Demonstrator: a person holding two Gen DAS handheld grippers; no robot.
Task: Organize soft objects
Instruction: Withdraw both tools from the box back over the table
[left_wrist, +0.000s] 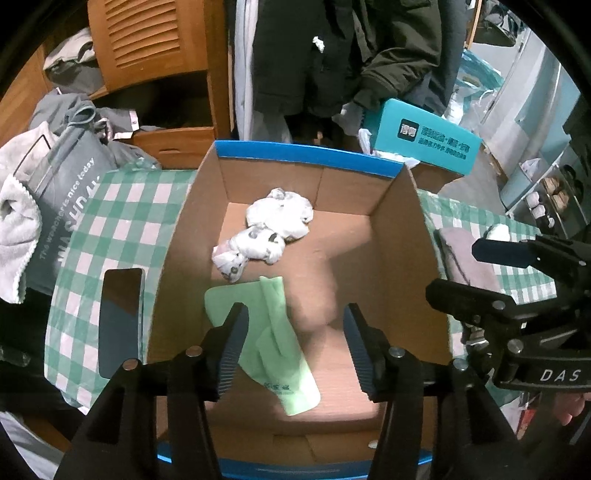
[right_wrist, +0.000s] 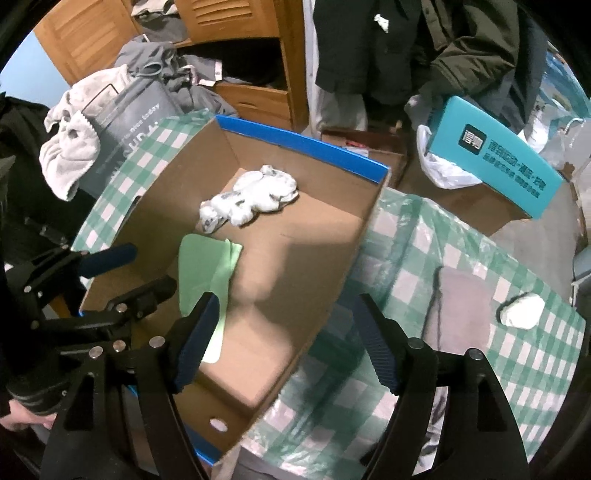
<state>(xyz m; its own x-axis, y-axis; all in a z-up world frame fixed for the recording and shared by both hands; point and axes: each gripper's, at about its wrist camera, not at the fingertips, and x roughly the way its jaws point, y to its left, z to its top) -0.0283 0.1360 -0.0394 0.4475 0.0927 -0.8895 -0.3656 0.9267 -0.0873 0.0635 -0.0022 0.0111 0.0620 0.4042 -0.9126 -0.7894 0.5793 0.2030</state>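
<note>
An open cardboard box (left_wrist: 399, 236) (right_wrist: 343, 266) with a blue rim sits on a green-checked cloth. Inside lie a white patterned bundle (left_wrist: 269, 229) (right_wrist: 251, 199) and a light green cloth (left_wrist: 273, 332) (right_wrist: 207, 266). My left gripper (left_wrist: 295, 343) (right_wrist: 129, 273) is open and empty, hovering above the green cloth inside the box. My right gripper (right_wrist: 288, 343) (left_wrist: 454, 269) is open and empty above the box's right wall. A folded grey-brown cloth (right_wrist: 461, 306) (left_wrist: 461, 258) and a small white bundle (right_wrist: 524, 310) (left_wrist: 498, 230) lie on the table right of the box.
A dark phone (left_wrist: 122, 317) lies on the checked cloth (left_wrist: 110, 221) left of the box. A grey bag (left_wrist: 70, 199) with a white towel (right_wrist: 70, 147) stands at the left. A teal box (right_wrist: 498, 155), hanging dark clothes (left_wrist: 332, 55) and a wooden cabinet (left_wrist: 155, 44) stand behind.
</note>
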